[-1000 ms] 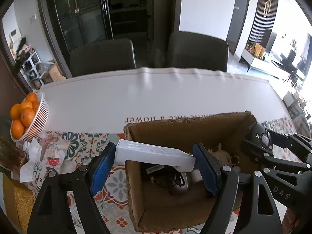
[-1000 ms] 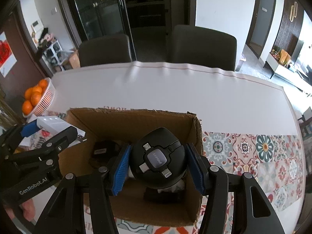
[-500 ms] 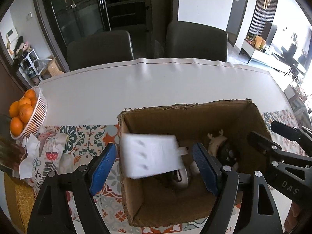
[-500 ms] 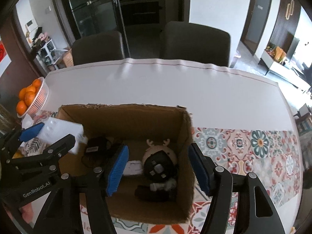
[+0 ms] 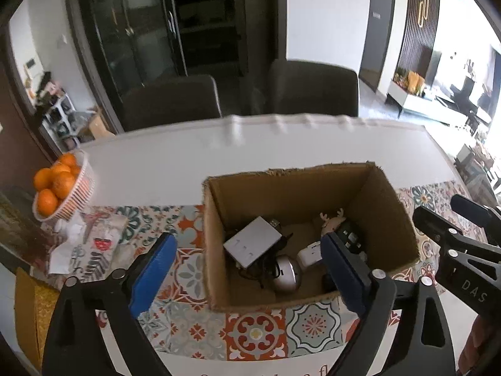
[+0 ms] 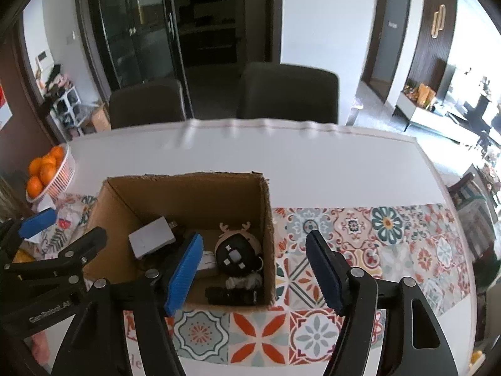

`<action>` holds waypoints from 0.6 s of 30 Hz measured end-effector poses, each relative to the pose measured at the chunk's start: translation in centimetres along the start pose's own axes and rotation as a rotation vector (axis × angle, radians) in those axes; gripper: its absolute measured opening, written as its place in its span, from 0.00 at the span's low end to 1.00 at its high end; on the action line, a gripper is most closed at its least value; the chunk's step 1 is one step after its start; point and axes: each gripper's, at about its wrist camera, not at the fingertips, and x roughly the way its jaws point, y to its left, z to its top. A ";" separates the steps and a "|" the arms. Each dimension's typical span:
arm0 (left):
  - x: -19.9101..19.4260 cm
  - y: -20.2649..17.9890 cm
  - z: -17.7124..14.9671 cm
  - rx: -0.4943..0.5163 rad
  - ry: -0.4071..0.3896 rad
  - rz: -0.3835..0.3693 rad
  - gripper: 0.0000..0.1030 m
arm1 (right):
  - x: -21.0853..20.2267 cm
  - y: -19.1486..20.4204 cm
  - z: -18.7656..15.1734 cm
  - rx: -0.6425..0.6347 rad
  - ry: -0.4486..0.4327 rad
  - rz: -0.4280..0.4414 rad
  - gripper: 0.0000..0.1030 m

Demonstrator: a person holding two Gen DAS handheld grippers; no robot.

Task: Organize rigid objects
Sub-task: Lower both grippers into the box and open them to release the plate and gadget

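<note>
Box (image 5: 313, 185) sits on the patterned cloth (image 6: 360, 235), white block (image 5: 252, 240) and black hub (image 6: 236, 253) lying inside; left gripper (image 5: 247, 271) and right gripper (image 6: 253, 272) have just been opening, both spread, nothing between them.

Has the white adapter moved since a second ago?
Yes. It has dropped from between the left gripper's pads, above the box rim, to the box floor at its left wall. The white adapter lies free; the jaws have just opened.
</note>
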 end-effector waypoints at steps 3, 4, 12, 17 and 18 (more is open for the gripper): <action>-2.4 0.0 -0.8 0.004 -0.055 0.025 0.94 | -2.1 -0.2 -0.8 0.013 -0.049 -0.011 0.70; -3.2 0.0 -1.0 0.003 -0.078 0.036 0.95 | -2.7 -0.2 -1.1 0.014 -0.064 -0.017 0.70; -9.0 0.2 -3.0 -0.010 -0.204 0.073 1.00 | -8.9 0.0 -3.2 0.031 -0.196 -0.026 0.76; -11.8 0.4 -4.4 -0.022 -0.257 0.086 1.00 | -11.9 0.5 -4.8 0.022 -0.260 -0.050 0.80; -12.3 0.4 -4.7 -0.022 -0.267 0.088 1.00 | -12.3 0.6 -5.1 0.024 -0.270 -0.051 0.80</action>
